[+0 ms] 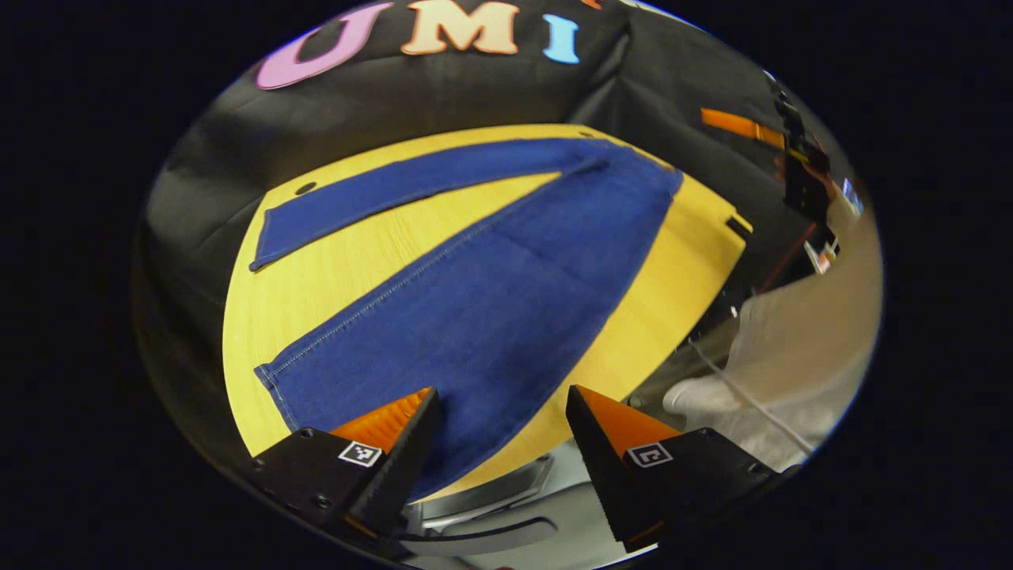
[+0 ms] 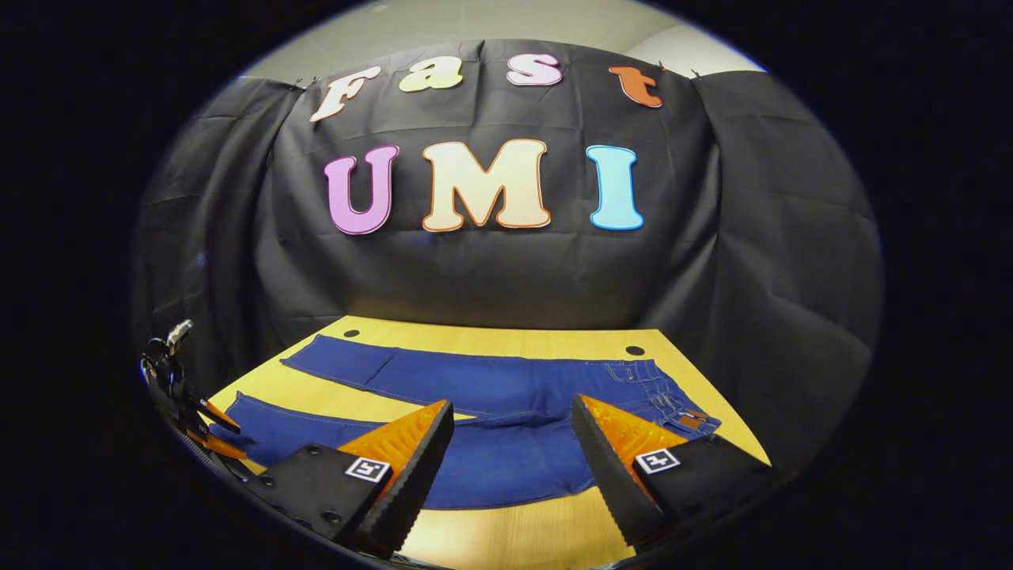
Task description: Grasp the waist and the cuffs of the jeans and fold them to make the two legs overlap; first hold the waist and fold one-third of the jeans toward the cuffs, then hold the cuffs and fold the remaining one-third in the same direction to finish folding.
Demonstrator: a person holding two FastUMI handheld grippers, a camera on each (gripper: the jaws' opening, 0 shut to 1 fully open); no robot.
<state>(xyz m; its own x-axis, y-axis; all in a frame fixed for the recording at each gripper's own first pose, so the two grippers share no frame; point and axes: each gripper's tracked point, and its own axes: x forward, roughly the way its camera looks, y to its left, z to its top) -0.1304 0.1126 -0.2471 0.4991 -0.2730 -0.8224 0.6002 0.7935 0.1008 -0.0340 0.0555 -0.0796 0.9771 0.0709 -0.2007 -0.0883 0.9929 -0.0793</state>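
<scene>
Blue jeans (image 1: 506, 301) lie flat on a yellow wooden table (image 1: 332, 269) with the two legs splayed apart. In the left gripper view the near leg's cuff (image 1: 273, 378) is at lower left, the far leg's cuff (image 1: 265, 237) is above it, and the waist (image 1: 661, 186) is at the far right. My left gripper (image 1: 502, 400) hovers open over the near leg, close to its cuff end. In the right gripper view my right gripper (image 2: 513, 412) stands open above the near side of the jeans (image 2: 506, 396), left of the waist (image 2: 673, 400). The left gripper (image 2: 198, 423) shows there by the near cuff.
A person's pale sleeve (image 1: 799, 332) and gloved hand (image 1: 696, 396) reach in beside the table's near edge. The right gripper (image 1: 744, 128) hangs off the table beyond the waist. Black cloth walls close the back and sides. Small round holes (image 2: 635, 349) mark the tabletop (image 2: 506, 538).
</scene>
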